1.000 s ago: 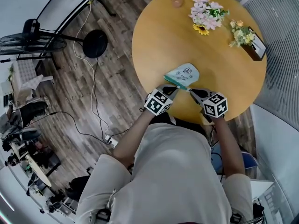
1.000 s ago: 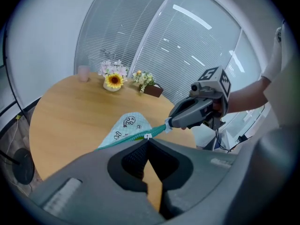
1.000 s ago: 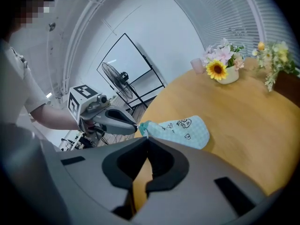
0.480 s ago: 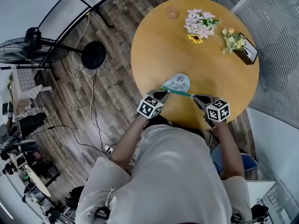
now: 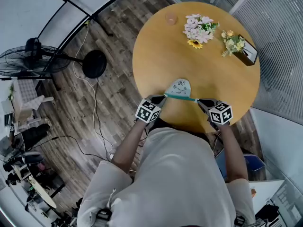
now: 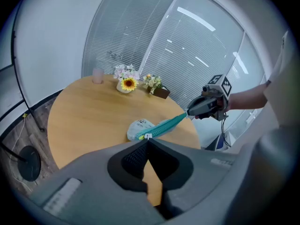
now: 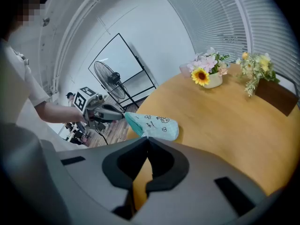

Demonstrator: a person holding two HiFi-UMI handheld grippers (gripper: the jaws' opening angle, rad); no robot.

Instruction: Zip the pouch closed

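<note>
No word or number can be read. The pouch (image 7: 157,124), at the near edge of the table (image 5: 213,56), bears small dark doodles (perhaps lettering, too small to tell). The left gripper (image 5: 162,97) and right gripper (image 5: 199,100) show only square black-and-white markers.

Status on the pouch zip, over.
Both shut: left gripper and right gripper on opposite ends of the pouch, zip edge stretched between them. Nothing in the way: flowers, cup far across table.

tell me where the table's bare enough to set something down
Widest bare patch: the middle of the table, between the pouch and the vase of flowers. The stretch between the pink cup and the pouch is free too. Crowded: the far rim by the cup, vase and boxed flowers, and the near edge around the pouch.
</note>
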